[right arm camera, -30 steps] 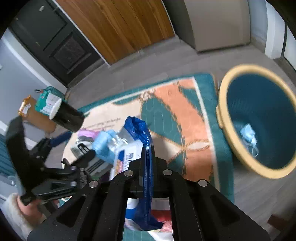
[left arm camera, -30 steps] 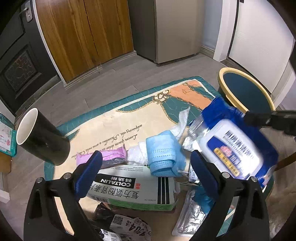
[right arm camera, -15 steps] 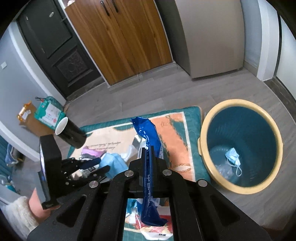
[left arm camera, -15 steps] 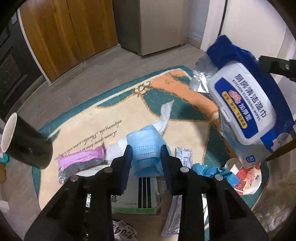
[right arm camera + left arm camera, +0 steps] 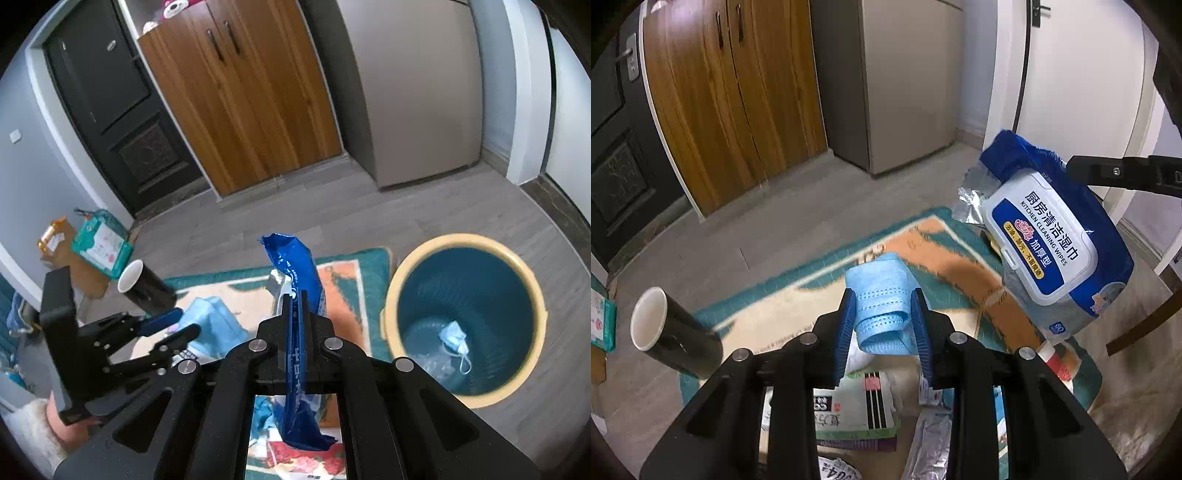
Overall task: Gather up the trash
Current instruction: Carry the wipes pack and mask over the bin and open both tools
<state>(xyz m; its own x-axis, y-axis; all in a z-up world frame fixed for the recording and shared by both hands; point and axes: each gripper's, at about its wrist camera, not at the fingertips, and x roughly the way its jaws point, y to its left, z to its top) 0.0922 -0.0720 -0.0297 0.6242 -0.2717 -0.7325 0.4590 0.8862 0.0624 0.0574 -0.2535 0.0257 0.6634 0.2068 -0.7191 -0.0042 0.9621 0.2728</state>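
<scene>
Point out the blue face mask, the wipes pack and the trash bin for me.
blue face mask (image 5: 882,299): left wrist view, pleated front.
wipes pack (image 5: 1039,232): left wrist view, white lid label.
trash bin (image 5: 461,242): right wrist view, yellow rim.

Two black plastic grippers: the left gripper (image 5: 882,325) has ribbed blue pads (image 5: 846,332) and silver screws; the right gripper (image 5: 294,306) has silver screws. A fluffy white sleeve (image 5: 27,428) shows.

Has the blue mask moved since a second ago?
Yes. The mask, then lying beside the box on the rug, is now lifted clear above it.
</scene>
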